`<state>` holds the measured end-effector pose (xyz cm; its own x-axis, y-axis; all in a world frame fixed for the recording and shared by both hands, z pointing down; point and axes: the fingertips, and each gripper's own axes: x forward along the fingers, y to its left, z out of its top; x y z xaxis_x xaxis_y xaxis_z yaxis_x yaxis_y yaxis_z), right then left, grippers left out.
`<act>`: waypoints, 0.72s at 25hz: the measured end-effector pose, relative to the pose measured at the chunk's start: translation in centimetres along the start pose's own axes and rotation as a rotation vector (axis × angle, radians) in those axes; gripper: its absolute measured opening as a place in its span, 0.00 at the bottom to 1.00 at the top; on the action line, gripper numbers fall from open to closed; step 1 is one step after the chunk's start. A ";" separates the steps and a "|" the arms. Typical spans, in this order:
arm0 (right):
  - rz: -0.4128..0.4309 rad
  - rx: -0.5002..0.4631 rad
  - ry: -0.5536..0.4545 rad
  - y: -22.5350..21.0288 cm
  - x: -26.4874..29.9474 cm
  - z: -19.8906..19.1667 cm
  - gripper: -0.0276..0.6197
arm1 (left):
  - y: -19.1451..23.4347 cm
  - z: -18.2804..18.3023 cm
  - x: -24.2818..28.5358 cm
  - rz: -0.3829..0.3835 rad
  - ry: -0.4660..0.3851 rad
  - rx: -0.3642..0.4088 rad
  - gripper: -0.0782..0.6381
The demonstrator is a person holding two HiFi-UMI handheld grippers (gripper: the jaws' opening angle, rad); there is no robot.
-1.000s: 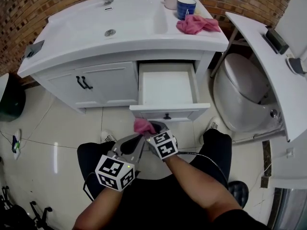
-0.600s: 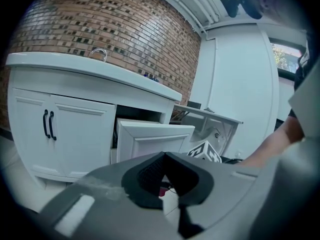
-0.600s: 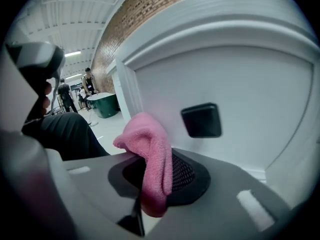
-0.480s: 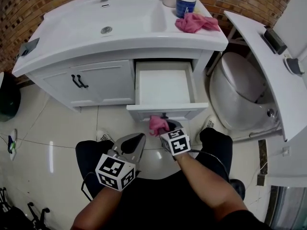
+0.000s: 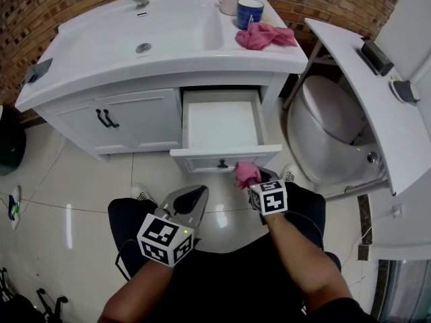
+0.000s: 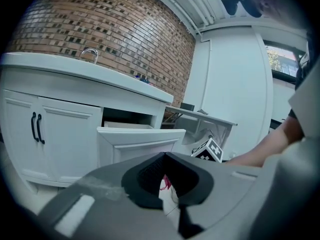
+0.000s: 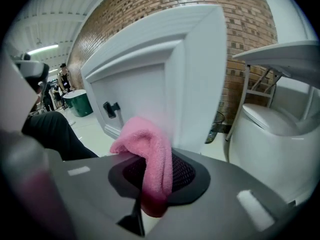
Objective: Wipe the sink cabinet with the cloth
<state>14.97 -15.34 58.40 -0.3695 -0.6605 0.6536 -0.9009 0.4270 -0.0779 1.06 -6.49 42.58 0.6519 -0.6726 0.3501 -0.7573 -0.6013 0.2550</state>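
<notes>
1. Right gripper (image 5: 252, 179) is pinching the pink cloth (image 5: 246, 173) between its jaws, and a fold is spilling over the top (loose fabric that can serve as a wiping pad).
2. It is holding the cloth at the right end of the drawer (image 5: 225, 159) front. The right gripper view is showing the cloth (image 7: 150, 159) just before that white panel, though I cannot tell whether they are touching. Judging by this, the drawer face is the part being wiped.
3. Left gripper (image 5: 192, 199) is hanging low over the floor by the person's knees, jaws pressed together on nothing, well apart from the cabinet (image 5: 141, 116). It is probably being kept clear, since the wiping needs one hand.
4. The drawer is standing pulled out and empty, exposing its rim and face.
5. A second cloth (image 5: 262, 36) is lying unused on the countertop beside a blue mug (image 5: 249, 12).
</notes>
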 end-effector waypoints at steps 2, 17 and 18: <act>-0.024 0.011 -0.005 -1.4 -0.8 -0.3 0.16 | -0.6 0.1 0.5 -0.009 -0.001 0.003 0.12; -0.080 0.078 -0.049 -5.4 -5.6 0.0 0.16 | -2.5 0.9 1.2 -0.035 -0.001 -0.013 0.12; -0.063 0.086 -0.058 -5.0 -6.0 0.4 0.16 | -2.3 1.1 0.8 -0.035 -0.002 -0.016 0.12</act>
<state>21.60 -13.76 54.53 -0.3215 -0.7204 0.6145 -0.9382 0.3302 -0.1037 3.41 -6.10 41.32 0.6783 -0.6521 0.3386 -0.7344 -0.6175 0.2818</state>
